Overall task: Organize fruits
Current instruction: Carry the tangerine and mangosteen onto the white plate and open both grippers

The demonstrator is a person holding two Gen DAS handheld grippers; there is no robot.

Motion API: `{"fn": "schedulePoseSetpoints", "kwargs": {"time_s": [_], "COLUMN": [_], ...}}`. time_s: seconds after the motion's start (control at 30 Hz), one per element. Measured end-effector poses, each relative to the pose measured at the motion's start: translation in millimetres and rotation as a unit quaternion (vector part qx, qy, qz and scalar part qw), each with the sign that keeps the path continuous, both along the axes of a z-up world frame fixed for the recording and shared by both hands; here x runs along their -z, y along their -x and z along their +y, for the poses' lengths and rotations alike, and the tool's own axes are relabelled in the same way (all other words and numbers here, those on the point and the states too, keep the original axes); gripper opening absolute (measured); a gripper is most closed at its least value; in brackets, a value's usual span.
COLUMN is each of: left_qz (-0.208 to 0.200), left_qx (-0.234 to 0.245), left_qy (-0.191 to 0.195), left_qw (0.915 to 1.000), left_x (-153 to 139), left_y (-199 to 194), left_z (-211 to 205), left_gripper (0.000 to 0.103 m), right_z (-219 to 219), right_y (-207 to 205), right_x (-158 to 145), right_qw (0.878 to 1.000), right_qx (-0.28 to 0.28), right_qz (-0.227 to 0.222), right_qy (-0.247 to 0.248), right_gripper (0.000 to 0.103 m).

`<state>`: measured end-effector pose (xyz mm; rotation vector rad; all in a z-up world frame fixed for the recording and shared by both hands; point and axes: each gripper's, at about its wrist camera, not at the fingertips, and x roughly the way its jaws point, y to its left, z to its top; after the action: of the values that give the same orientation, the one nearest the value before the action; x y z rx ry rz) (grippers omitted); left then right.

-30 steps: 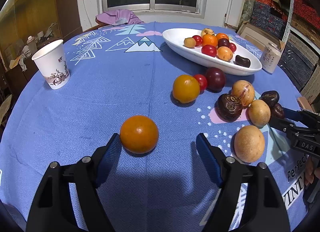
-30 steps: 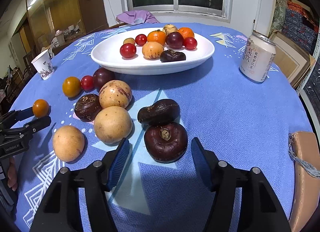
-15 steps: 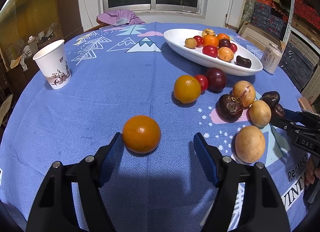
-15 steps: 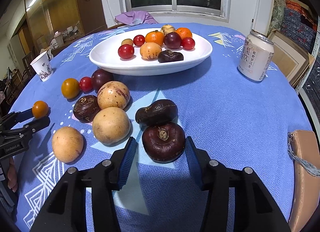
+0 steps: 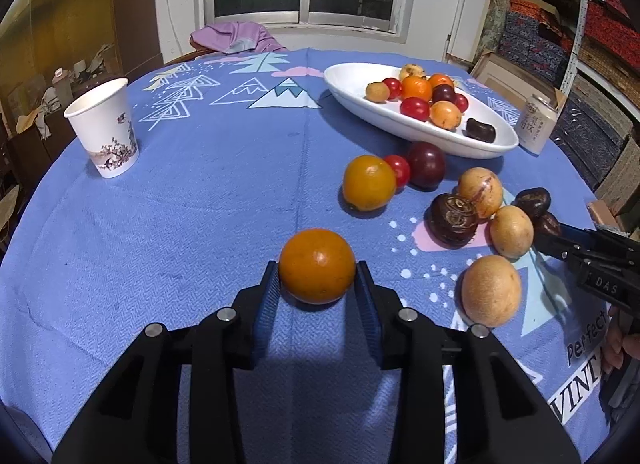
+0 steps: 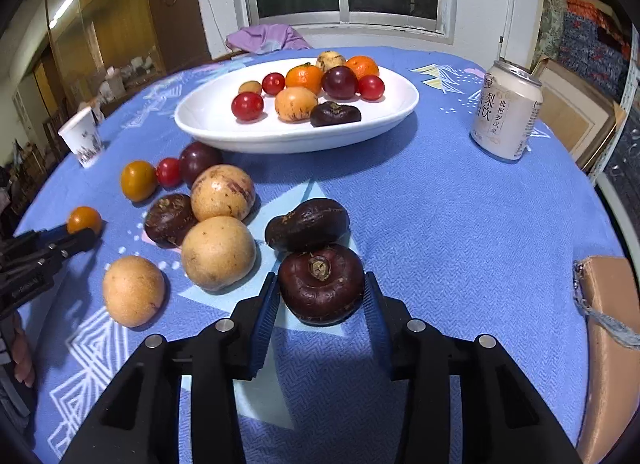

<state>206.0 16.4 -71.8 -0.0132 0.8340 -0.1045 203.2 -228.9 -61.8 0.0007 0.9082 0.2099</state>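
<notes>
An orange (image 5: 317,264) rests on the blue tablecloth between the blue pads of my left gripper (image 5: 316,288); the jaws are closing and both pads touch its sides. My right gripper (image 6: 320,298) is closing too, with its pads against a dark purple fruit (image 6: 320,284), which lies in front of a second dark fruit (image 6: 307,224). Tan round fruits (image 6: 218,252), a plum (image 5: 426,164), a small red fruit (image 5: 400,170) and a yellow-orange fruit (image 5: 369,188) lie loose between the grippers. Behind them a white oval dish (image 6: 208,116) holds several fruits.
A paper cup (image 5: 106,132) stands at the table's left and a drink can (image 6: 506,116) at the right of the dish. A brown object (image 6: 608,344) lies at the right table edge. A purple cloth (image 5: 236,38) lies at the far edge.
Both grippers have narrowed from wide apart to touching their fruits, the left on the orange and the right on the dark purple fruit. Neither fruit has left the cloth.
</notes>
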Motion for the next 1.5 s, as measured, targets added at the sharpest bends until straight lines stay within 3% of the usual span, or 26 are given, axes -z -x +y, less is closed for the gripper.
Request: {"fn": "schedulePoseSetpoints", "kwargs": {"time_s": [0.27, 0.57, 0.67, 0.77, 0.9, 0.97, 1.07, 1.23, 1.33, 1.5], "left_qz": [0.000, -0.037, -0.061, -0.082, -0.114, -0.112, -0.094, -0.053, -0.035, -0.017], "left_qx": [0.002, 0.020, 0.030, 0.037, 0.036, 0.037, 0.040, 0.043, 0.045, 0.045], "left_qy": [0.010, 0.020, 0.022, 0.021, 0.014, 0.017, 0.012, 0.007, 0.007, 0.015], "left_qw": [0.9999, 0.9989, 0.9975, 0.9957, 0.9927, 0.9929, 0.9947, 0.9977, 0.9983, 0.9987], "left_x": [0.0, -20.7, -38.9, -71.8, -116.9, -124.3, -116.0, -80.4, -63.4, -44.2], "left_y": [0.8, 36.0, 51.5, 42.3, 8.8, -14.2, -51.7, -105.7, -127.7, -153.7], "left_z": [1.3, -2.6, -5.6, -11.6, -24.8, -34.4, -52.3, -73.2, -79.7, -81.7], "left_gripper": [0.037, 0.037, 0.037, 0.037, 0.038, 0.038, 0.038, 0.038, 0.038, 0.038], "right_z": [2.0, -10.5, -29.3, -36.4, -33.3, -25.9, -18.1, -17.5, -20.3, -21.2], "right_y": [8.6, 71.5, 90.1, 88.5, 61.6, 31.7, -17.8, -98.3, -124.1, -147.7], "right_x": [-5.4, -26.8, -52.7, -101.4, -163.7, -170.1, -150.2, -82.8, -55.5, -35.5], "right_qw": [1.000, 0.996, 0.990, 0.984, 0.975, 0.977, 0.983, 0.993, 0.994, 0.995], "right_qx": [-0.010, -0.029, -0.018, -0.022, -0.024, -0.021, -0.009, 0.026, 0.038, 0.046], "right_qz": [-0.014, -0.055, -0.086, -0.132, -0.192, -0.190, -0.158, -0.075, -0.046, -0.026], "right_qy": [-0.003, -0.066, -0.109, -0.118, -0.108, -0.098, -0.093, -0.090, -0.087, -0.084], "right_gripper": [0.043, 0.043, 0.043, 0.043, 0.043, 0.043, 0.043, 0.043, 0.043, 0.043]}}
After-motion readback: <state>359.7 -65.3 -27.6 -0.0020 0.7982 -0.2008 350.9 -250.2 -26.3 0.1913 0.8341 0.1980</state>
